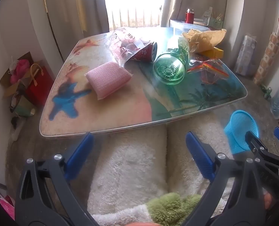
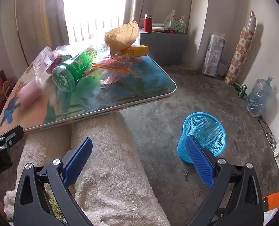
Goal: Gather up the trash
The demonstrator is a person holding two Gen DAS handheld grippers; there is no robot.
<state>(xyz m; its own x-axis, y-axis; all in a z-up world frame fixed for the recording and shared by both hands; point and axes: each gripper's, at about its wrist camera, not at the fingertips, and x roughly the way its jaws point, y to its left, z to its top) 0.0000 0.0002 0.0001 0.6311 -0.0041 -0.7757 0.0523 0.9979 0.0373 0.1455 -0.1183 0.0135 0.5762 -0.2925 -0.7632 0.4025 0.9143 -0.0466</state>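
A low table (image 1: 105, 113) (image 2: 139, 94) holds trash: a green plastic bottle (image 1: 170, 64) (image 2: 73, 69) on its side, a red can (image 1: 147, 51), a clear printed bag (image 1: 122, 41), a crumpled brown paper bag (image 1: 205, 37) (image 2: 121, 35), a yellow box (image 1: 213, 52) (image 2: 135, 50), red-yellow clear wrappers (image 1: 209, 68) (image 2: 115, 69) and a pink sponge (image 1: 108, 77) (image 2: 28, 94). A blue mesh bin (image 2: 202, 137) (image 1: 241, 130) stands on the floor at the right. My left gripper (image 1: 139, 154) and right gripper (image 2: 139, 158) are open and empty, short of the table's near edge.
White fluffy legs (image 1: 135, 165) (image 2: 109, 169) lie under both grippers. Red gift bags (image 1: 36, 82) sit on the floor at the left. A dark cabinet (image 2: 163, 47), tissue pack (image 2: 213, 54) and water jug (image 2: 258, 96) line the right wall.
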